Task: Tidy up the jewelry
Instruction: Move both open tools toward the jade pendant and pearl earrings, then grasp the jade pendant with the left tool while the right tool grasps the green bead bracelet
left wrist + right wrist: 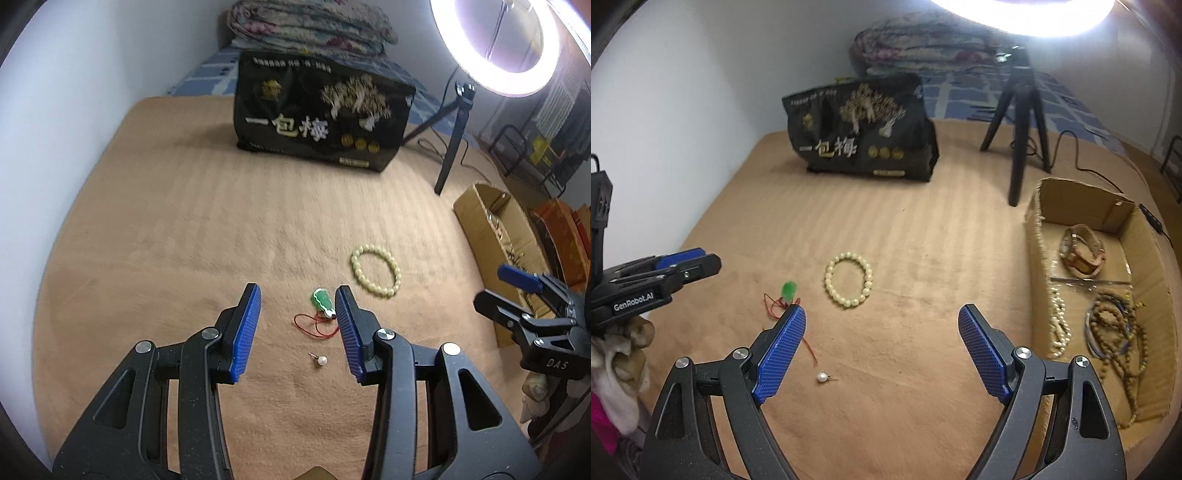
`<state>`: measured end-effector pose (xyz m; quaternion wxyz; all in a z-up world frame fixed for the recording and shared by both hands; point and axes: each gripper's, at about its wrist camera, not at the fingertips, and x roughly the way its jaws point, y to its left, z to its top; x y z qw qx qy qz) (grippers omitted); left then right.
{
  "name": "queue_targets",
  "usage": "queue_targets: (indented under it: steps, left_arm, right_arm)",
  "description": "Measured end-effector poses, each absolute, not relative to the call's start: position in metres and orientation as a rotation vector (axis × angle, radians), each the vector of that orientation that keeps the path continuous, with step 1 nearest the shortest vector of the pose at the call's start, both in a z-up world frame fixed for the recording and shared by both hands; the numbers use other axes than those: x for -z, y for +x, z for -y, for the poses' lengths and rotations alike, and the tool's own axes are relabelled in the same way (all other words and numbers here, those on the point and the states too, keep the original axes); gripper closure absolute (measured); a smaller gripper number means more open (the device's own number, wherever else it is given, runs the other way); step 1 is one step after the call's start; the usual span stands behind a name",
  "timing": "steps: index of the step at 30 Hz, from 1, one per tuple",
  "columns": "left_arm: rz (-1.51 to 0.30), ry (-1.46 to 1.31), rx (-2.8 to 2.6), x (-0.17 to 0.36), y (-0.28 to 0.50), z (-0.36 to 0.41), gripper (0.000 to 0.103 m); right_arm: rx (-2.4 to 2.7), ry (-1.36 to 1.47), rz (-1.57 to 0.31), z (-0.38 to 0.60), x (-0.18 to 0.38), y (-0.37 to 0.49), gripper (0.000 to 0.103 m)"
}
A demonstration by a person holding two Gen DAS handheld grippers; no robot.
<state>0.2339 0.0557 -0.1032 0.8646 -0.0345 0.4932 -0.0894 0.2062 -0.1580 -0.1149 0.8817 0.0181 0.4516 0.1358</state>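
Note:
On the tan blanket lie a cream bead bracelet point(376, 270) point(848, 278), a green pendant point(323, 301) point(788, 289) on a red cord point(317, 325), and a pearl stud earring point(322, 359) point(823, 377). My left gripper point(300, 301) hovers open above the pendant and earring, its blue pads apart with nothing between them. My right gripper point(882, 319) stands wide open over bare blanket, the bracelet just beyond its tips and the earring near its left finger. Each gripper shows at the edge of the other's view, the right point(517, 282) and the left point(683, 260).
A cardboard box point(1039, 206) point(480, 210) at the right holds a watch point(1082, 251) and several bead strands point(1115, 332). A black printed bag point(317, 114) point(864, 133) and a ring light on a tripod point(1019, 122) point(452, 147) stand at the back. A white wall runs along the left.

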Motion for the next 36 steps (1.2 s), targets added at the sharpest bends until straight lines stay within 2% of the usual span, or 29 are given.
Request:
queue_targets:
  steps: [12, 20, 22, 26, 27, 29, 36]
  left_arm:
    - [-1.124, -0.103, 0.222, 0.141, 0.251, -0.042, 0.061]
    - [-1.173, -0.124, 0.232, 0.165, 0.264, -0.037, 0.061]
    - [-1.182, -0.135, 0.236, 0.169, 0.267, -0.036, 0.061]
    - [-1.201, -0.134, 0.239, 0.176, 0.272, -0.032, 0.061]
    - [-1.205, -0.132, 0.235, 0.178, 0.274, -0.031, 0.065]
    - [-1.215, -0.136, 0.229, 0.182, 0.277, -0.030, 0.069]
    - [-1.215, -0.144, 0.231, 0.186, 0.282, -0.027, 0.069]
  right_arm:
    - [-0.303, -0.014, -0.979, 0.142, 0.146, 0.234, 0.020]
    - [-0.311, -0.024, -1.016, 0.135, 0.162, 0.249, 0.035]
    - [-0.300, -0.013, -1.022, 0.136, 0.165, 0.254, 0.044]
    - [-0.298, 0.016, -1.039, 0.136, 0.170, 0.264, 0.052]
    - [-0.297, 0.015, -1.044, 0.135, 0.172, 0.266, 0.056]
    - [-0.293, 0.016, -1.051, 0.134, 0.174, 0.269, 0.058]
    - [-0.272, 0.043, -1.057, 0.137, 0.178, 0.281, 0.065]
